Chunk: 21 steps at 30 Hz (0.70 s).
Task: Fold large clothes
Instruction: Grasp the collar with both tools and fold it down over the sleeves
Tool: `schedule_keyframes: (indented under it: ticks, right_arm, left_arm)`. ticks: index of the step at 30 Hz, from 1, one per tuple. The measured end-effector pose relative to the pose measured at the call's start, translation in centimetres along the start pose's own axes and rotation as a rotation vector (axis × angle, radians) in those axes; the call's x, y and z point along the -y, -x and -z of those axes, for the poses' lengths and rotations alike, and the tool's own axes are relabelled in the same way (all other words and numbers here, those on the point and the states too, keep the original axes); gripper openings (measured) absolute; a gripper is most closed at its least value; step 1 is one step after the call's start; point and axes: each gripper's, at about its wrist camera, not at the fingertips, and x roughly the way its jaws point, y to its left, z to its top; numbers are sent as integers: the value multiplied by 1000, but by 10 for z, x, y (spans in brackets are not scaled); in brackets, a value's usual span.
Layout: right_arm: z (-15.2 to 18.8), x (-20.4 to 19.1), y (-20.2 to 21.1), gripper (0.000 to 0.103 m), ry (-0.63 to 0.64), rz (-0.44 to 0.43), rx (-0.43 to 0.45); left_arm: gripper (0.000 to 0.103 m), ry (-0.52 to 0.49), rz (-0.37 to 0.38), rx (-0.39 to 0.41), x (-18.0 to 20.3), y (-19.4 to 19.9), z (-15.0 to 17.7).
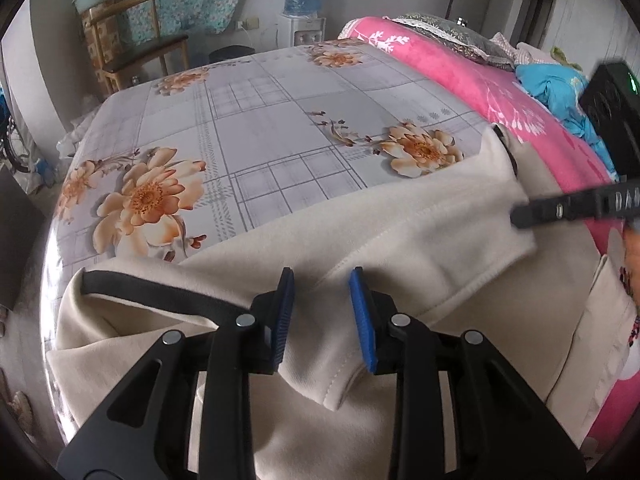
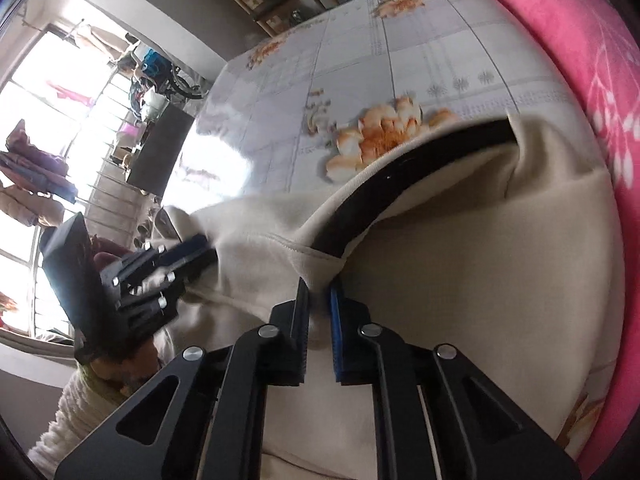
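1. Cream garment (image 1: 360, 232), trimmed with a black band (image 1: 160, 292), lies bunched across the near edge of the bed (image 1: 256, 120), reaching toward the bed's right side.
2. Right claw (image 2: 319, 292) is pinched nearly closed on a gathered fold of the cream garment, the cloth squeezed between its black pad and blue pad just below the end of the black band.
3. Left claw (image 1: 322, 280) stands at a narrow gap over a ridge of the same garment; cloth lies between the blue pads (image 1: 362, 312), but whether they press on it I cannot tell.
4. In the right wrist view the left claw sits at the garment's left end, with a fluffy white sleeve (image 2: 80, 412) below it.
5. Beyond the garment, the grey flowered sheet covers the bed; a pink blanket (image 1: 480, 84) runs along its right edge.
6. Past the far edge stand a wooden chair (image 1: 132, 40) and a water dispenser (image 1: 302, 12).
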Motion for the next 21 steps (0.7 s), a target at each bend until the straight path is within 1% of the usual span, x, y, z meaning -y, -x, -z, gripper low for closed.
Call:
schedule_keyframes:
  ticks: [1,4,6,7,8,9,10,11,13,14,16,17,18,19,20,21]
  right_arm:
    - [2,4,-6,9,4,17,-8]
    - [2,1,-4,10,35,19,7]
    - [2,-7,4,13,63,64,23]
    - [3,-12,8,16,81,90,32]
    - [6,-21,17,16,117,135,62]
    - [8,-28,25,17,147,155,90]
    - [9,-33,29,21,167,162,108]
    - [11,-44,36,28,209,166,144]
    - [13,-56,39,38,260,166,166]
    - [15,-62,34,39,289,170,162]
    - [19,-69,12,39,341,203,124]
    - [20,-70,0,40,350,222,105]
    - [21,-68,-14,40,352,250,72]
    - [25,-66,-22,40,358,273,65]
    - [28,-71,-22,40,390,305,81]
    - [30,-74,-21,40,398,331,71]
  left_arm:
    - [31,1,9,2,-1,-1,0]
    - [31,11,27,4,-4,1,-1]
    - [31,19,32,14,-5,7,0]
    - [31,18,29,22,-5,13,1]
    - [31,13,35,28,-5,18,2]
    - [31,7,40,30,-4,21,3]
    - [31,-3,49,30,-2,25,4]
    - [32,-17,66,25,1,27,6]
    - [34,-50,68,9,9,24,8]
    - [36,-76,38,-5,15,19,10]
    - [37,-90,-7,-48,22,7,15]
    - [37,-88,-26,-35,24,7,16]
    - [37,-85,-36,-35,25,6,17]
    - [37,-79,-46,-41,26,7,17]
    - [37,-68,-52,-51,25,10,17]
    - [37,-58,-54,-59,24,14,17]
